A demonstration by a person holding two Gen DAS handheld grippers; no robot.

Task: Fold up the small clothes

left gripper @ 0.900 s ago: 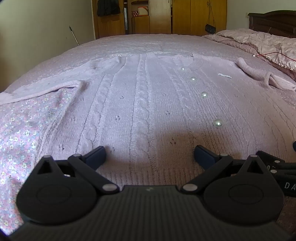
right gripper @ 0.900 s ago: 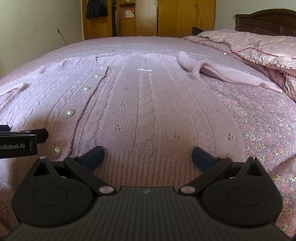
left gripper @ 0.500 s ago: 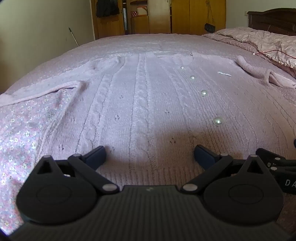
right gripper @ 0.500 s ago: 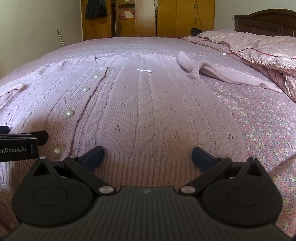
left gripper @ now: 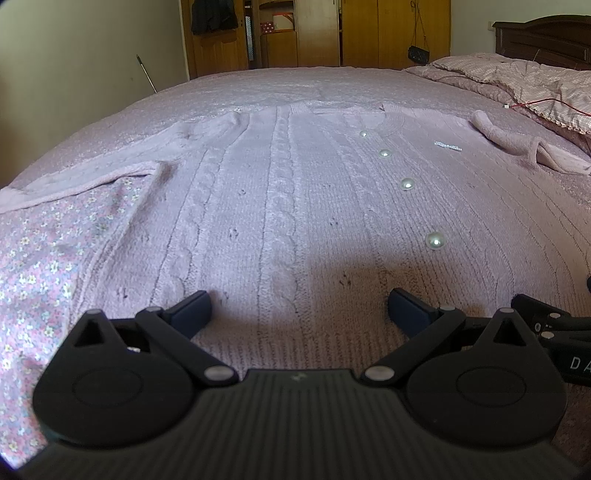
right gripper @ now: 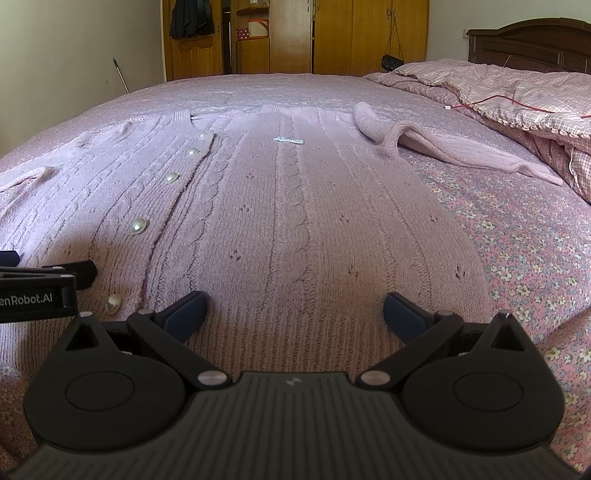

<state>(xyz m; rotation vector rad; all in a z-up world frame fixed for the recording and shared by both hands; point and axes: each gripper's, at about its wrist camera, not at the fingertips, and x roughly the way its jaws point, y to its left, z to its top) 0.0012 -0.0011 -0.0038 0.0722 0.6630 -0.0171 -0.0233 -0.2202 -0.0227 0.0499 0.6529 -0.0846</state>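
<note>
A pale pink cable-knit cardigan point(left gripper: 288, 206) point(right gripper: 295, 206) with pearl buttons point(left gripper: 435, 240) lies spread flat, front up, on the bed. Its one sleeve point(left gripper: 85, 181) stretches out to the left; the other sleeve point(right gripper: 454, 147) lies bent toward the right. My left gripper point(left gripper: 299, 308) hovers over the left half of the hem, jaws wide open with only knit beneath. My right gripper point(right gripper: 293, 310) hovers over the right half of the hem, also open and empty. Each gripper shows at the edge of the other's view.
The bed has a pink floral sheet point(right gripper: 524, 266). A checked quilt point(right gripper: 517, 92) with a red cable point(right gripper: 491, 99) is bunched at the right by the dark headboard point(right gripper: 532, 44). Wooden wardrobes point(right gripper: 332, 33) and a door stand beyond the far side.
Both views have shifted very slightly; the grippers stay open over the hem and the cardigan has not moved.
</note>
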